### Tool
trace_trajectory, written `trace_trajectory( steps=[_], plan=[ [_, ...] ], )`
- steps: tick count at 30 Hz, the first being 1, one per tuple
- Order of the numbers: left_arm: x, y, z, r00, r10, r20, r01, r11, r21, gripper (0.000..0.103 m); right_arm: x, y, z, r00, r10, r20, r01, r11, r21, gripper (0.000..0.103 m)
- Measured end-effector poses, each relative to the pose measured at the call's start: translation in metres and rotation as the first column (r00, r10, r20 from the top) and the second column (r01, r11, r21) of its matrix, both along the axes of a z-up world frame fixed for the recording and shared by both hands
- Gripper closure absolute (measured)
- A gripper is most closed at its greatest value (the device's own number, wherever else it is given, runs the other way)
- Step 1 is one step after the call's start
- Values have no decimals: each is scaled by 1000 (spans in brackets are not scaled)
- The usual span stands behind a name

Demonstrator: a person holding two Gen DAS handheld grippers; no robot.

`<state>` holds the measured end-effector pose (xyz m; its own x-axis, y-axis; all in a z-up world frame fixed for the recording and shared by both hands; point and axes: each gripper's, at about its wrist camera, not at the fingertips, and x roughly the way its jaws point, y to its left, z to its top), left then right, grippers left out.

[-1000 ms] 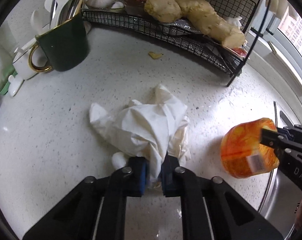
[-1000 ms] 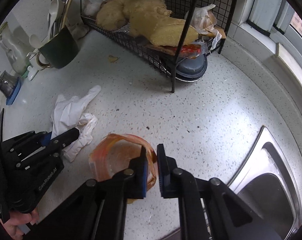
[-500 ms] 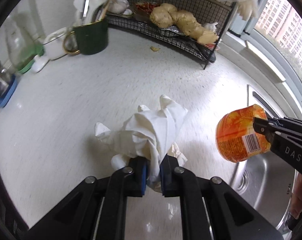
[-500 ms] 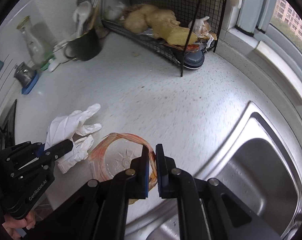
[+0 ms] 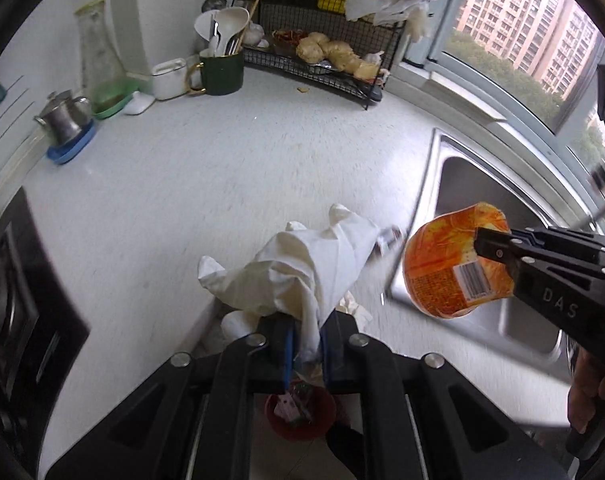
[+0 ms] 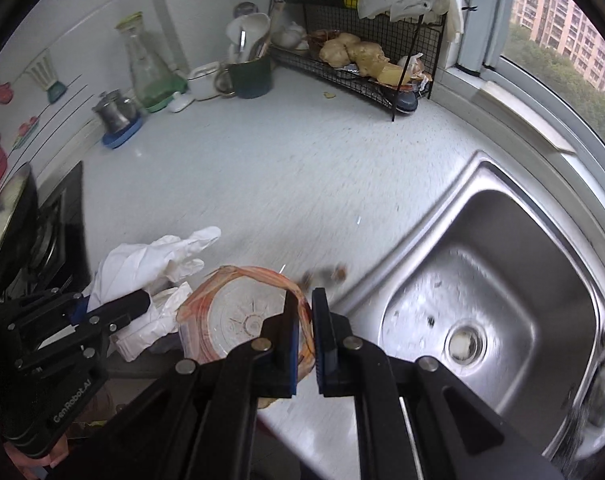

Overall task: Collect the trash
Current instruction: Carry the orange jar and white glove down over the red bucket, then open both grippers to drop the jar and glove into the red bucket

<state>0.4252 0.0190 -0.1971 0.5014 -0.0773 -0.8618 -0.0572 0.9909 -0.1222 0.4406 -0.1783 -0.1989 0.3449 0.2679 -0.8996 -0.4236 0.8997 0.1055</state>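
Left gripper (image 5: 305,344) jaws gripping white glove (image 5: 302,276), right gripper (image 6: 305,334) jaws gripping orange cup (image 6: 242,316) rim, red bin (image 5: 300,414) at 6 o'clock below counter (image 5: 222,168) edge

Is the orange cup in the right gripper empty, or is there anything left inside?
Looks empty: the right wrist view looks into the orange cup, showing its bare clear bottom. The right gripper pinches its rim.

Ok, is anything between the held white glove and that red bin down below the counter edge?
Nothing visible blocks it. The white rubber glove hangs from the shut left gripper, and the red waste bin shows on the floor below, partly hidden by the gripper's own fingers.
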Motion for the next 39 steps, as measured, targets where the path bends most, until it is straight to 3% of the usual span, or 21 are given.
trace_trajectory(
  steps=[10,18,28,32,39],
  plan=[
    [-119,-8,-4,999,-48,2,48,999,23,94,-126,0,-7,999,-41,-4,41,999,8,97],
    [-181,-6,-59,995,-49,-82,48,999,-7,94,-190,2,-58,995,-85,-59,85,996,-12,97],
    [-190,-12,-188,973,-26,-230,17,999,-43,94,-207,9,-177,981,-66,-180,48,994,-102,97],
    [-188,-16,-272,957,-11,-288,-12,997,-76,94,-202,10,-247,976,-65,-208,39,991,-128,97],
    [-181,-28,-422,919,3,-393,-54,992,-117,95,-192,7,-397,946,-65,-316,15,987,-158,97]
  ],
)
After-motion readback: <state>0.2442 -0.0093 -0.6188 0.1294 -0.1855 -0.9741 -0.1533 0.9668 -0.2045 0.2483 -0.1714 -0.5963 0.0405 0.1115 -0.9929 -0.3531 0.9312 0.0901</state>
